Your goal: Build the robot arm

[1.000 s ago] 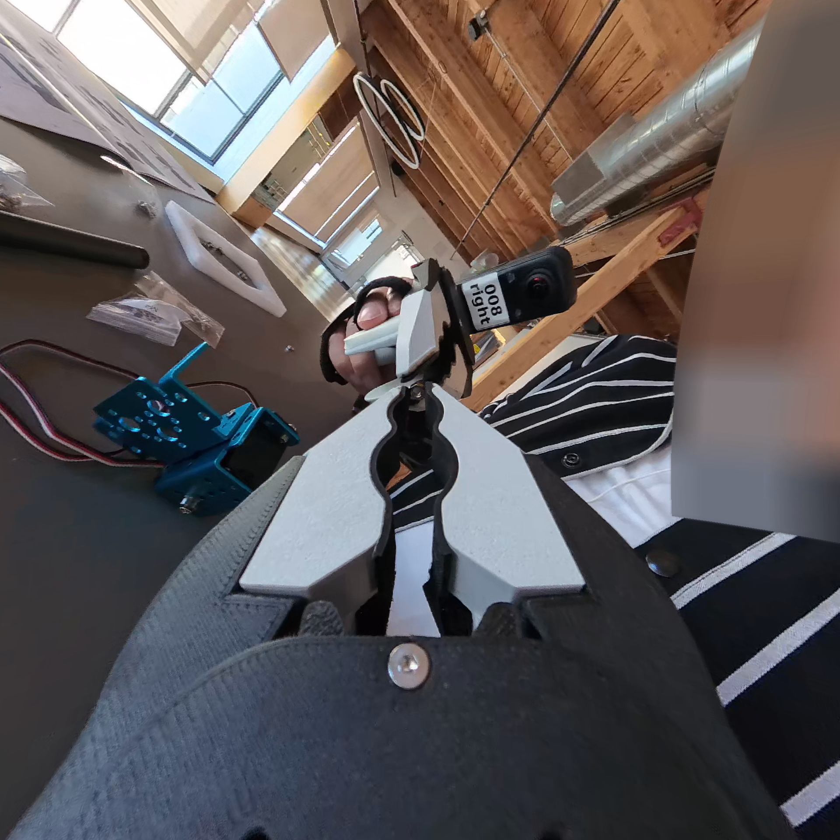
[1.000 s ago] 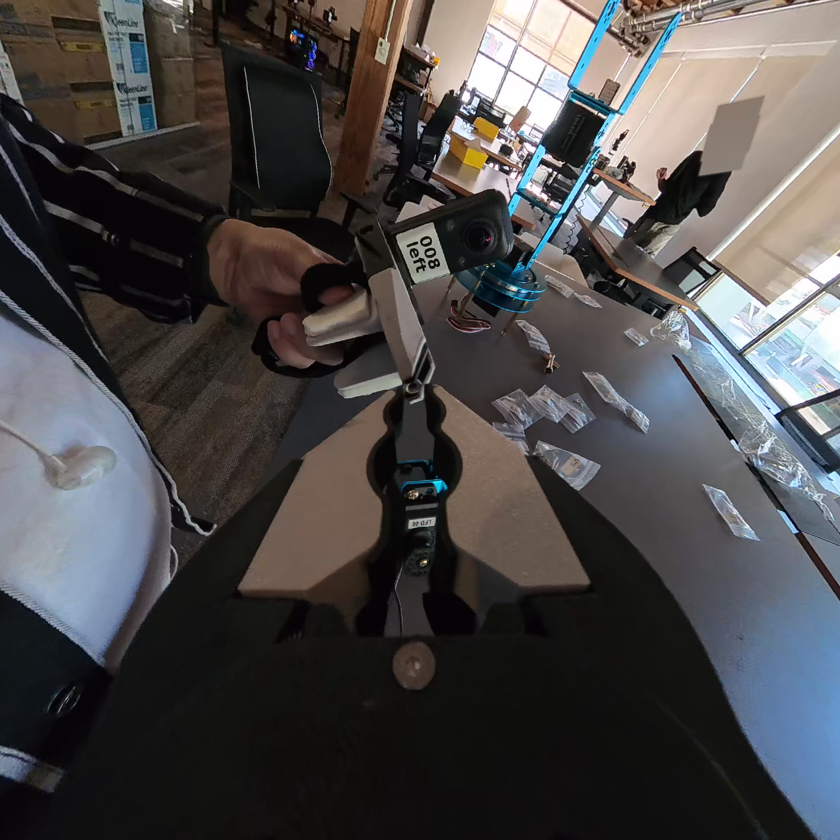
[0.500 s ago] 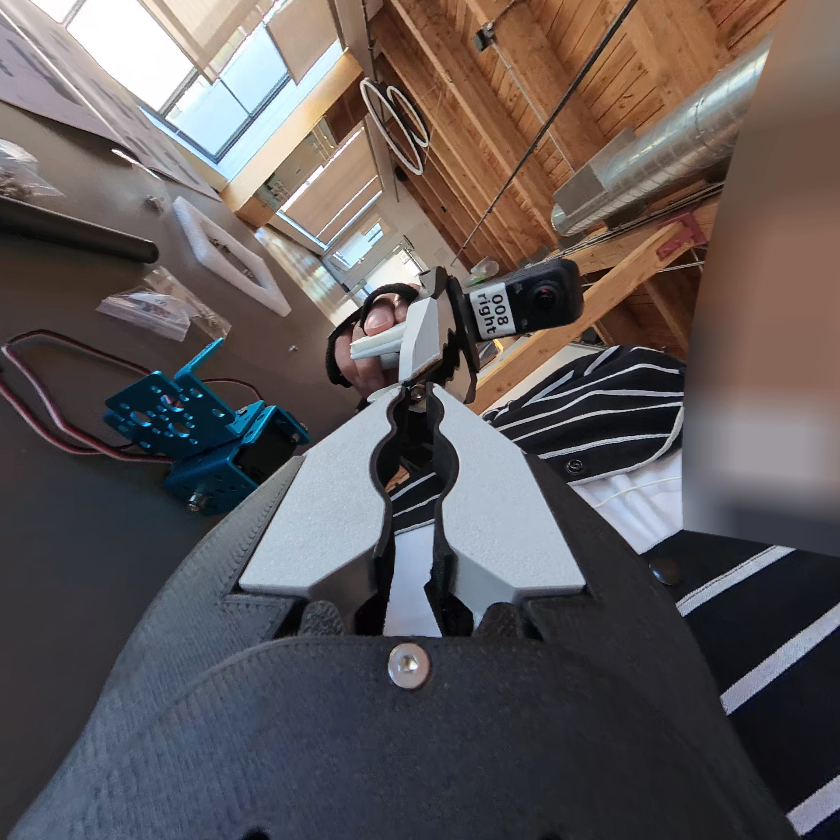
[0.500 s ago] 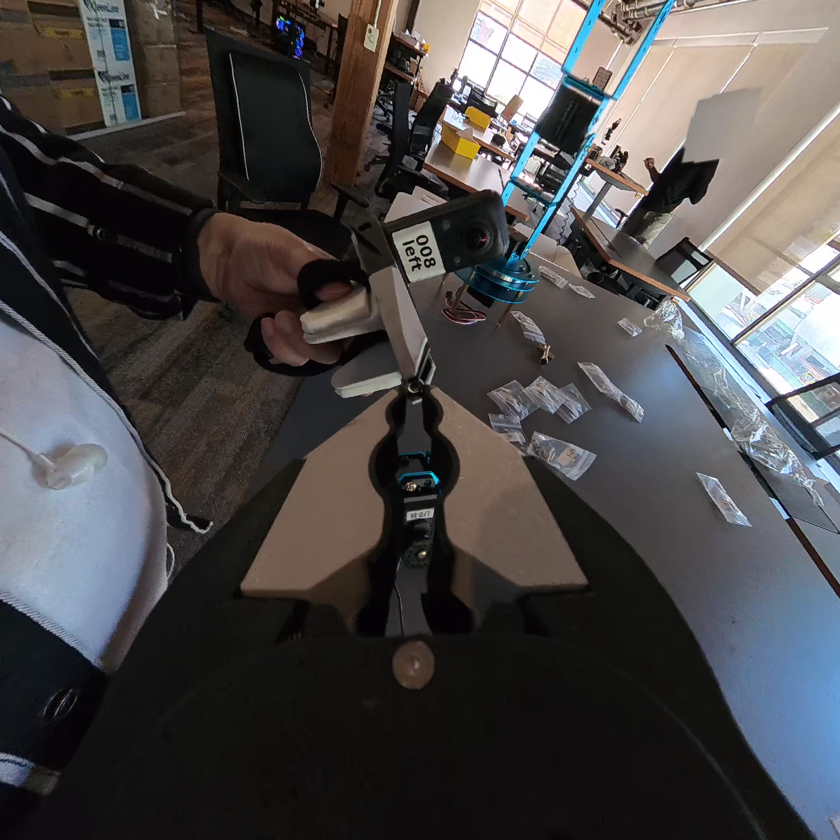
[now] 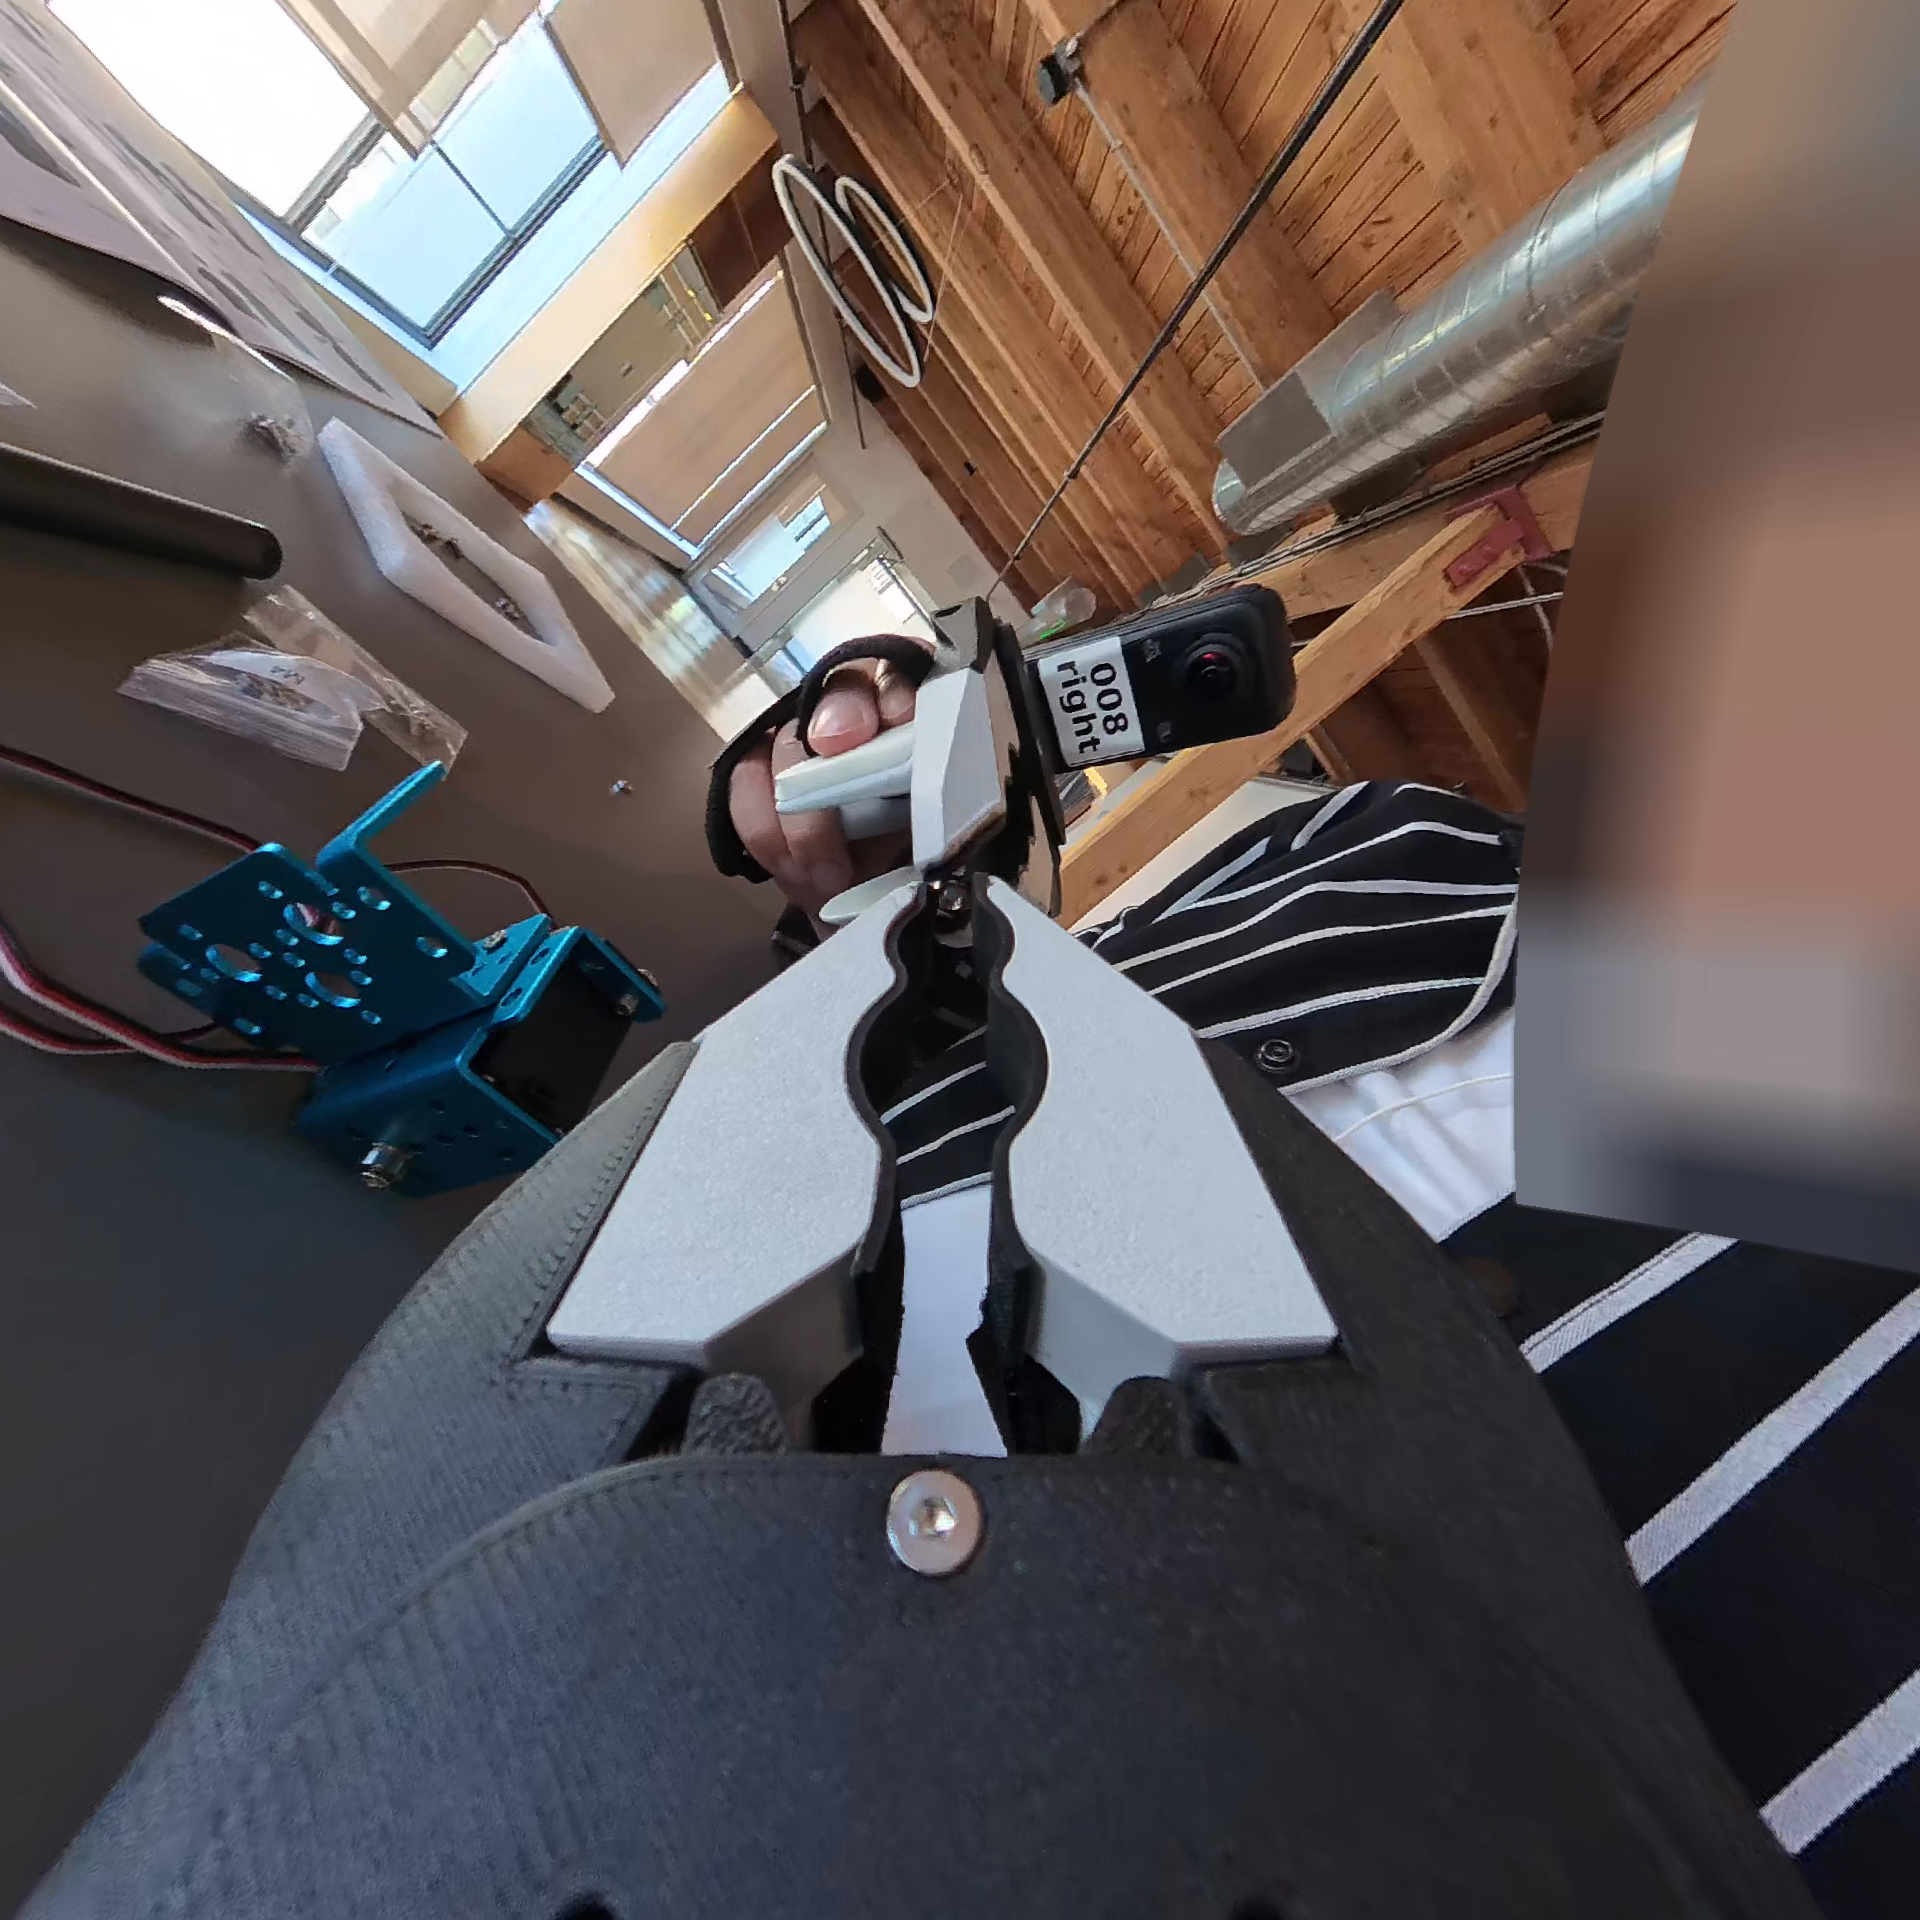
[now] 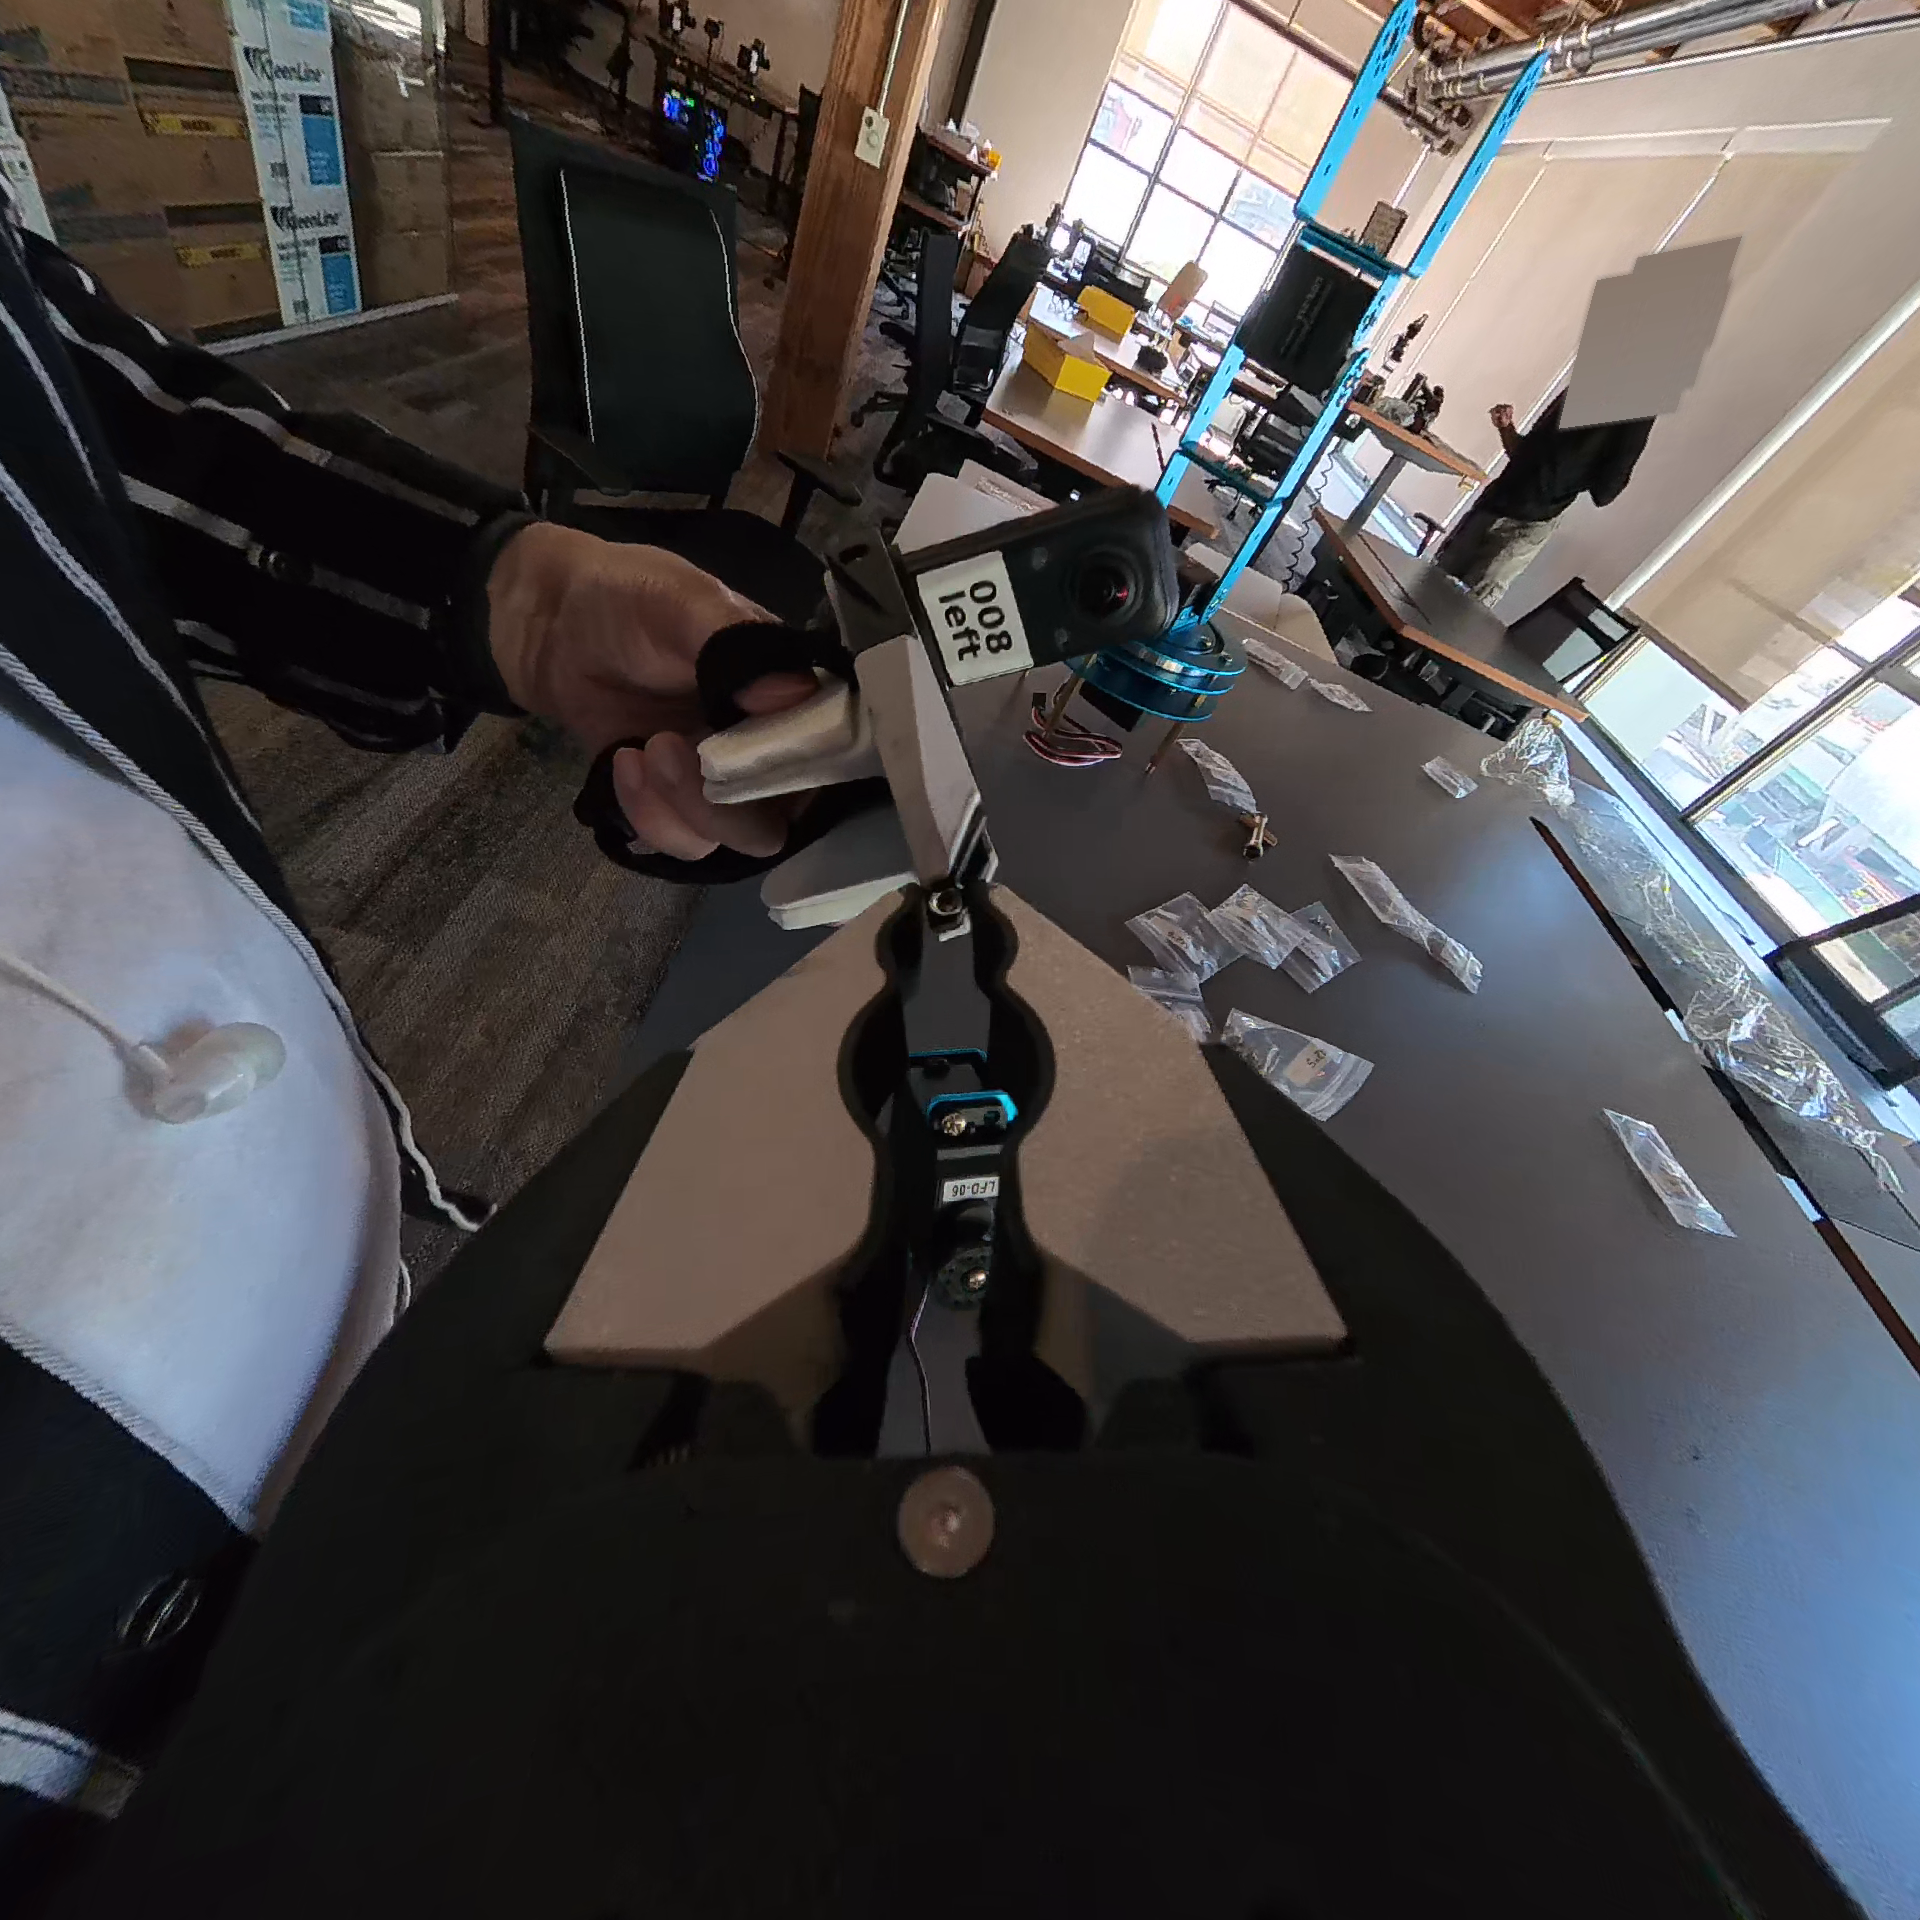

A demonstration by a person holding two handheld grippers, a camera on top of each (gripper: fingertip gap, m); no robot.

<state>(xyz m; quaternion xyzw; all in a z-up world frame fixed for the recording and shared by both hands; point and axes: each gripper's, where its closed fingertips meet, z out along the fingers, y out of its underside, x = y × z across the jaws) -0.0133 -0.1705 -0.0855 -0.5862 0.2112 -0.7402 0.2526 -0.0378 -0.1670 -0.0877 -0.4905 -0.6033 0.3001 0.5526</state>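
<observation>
Little is shifting since the earlier frames: we are holding the black servo (image 6: pixel 963 1143) clamped in the right gripper (image 6: pixel 945 920) above the table (image 6: pixel 1507 1351). The left gripper (image 5: pixel 945 902) is meeting it tip to tip at a small screw (image 5: pixel 948 896), fingers narrow; we cannot tell whether they are gripping. A blue bracket assembly (image 5: pixel 395 997) is lying nearby.

Right tongs (image 6: pixel 948 925) are clamping a small black servo (image 6: pixel 964 1195) with a blue bracket on top, its thin wire trailing back between the fingers, held above the dark desk (image 6: pixel 1558 1039) edge. Left tongs (image 5: pixel 948 914) are pinching a small silver screw (image 5: pixel 948 900) at their tips, meeting the right ones tip to tip. A blue perforated bracket assembly (image 5: pixel 395 997) with another servo is lying on the desk, red-white wires trailing off.
</observation>
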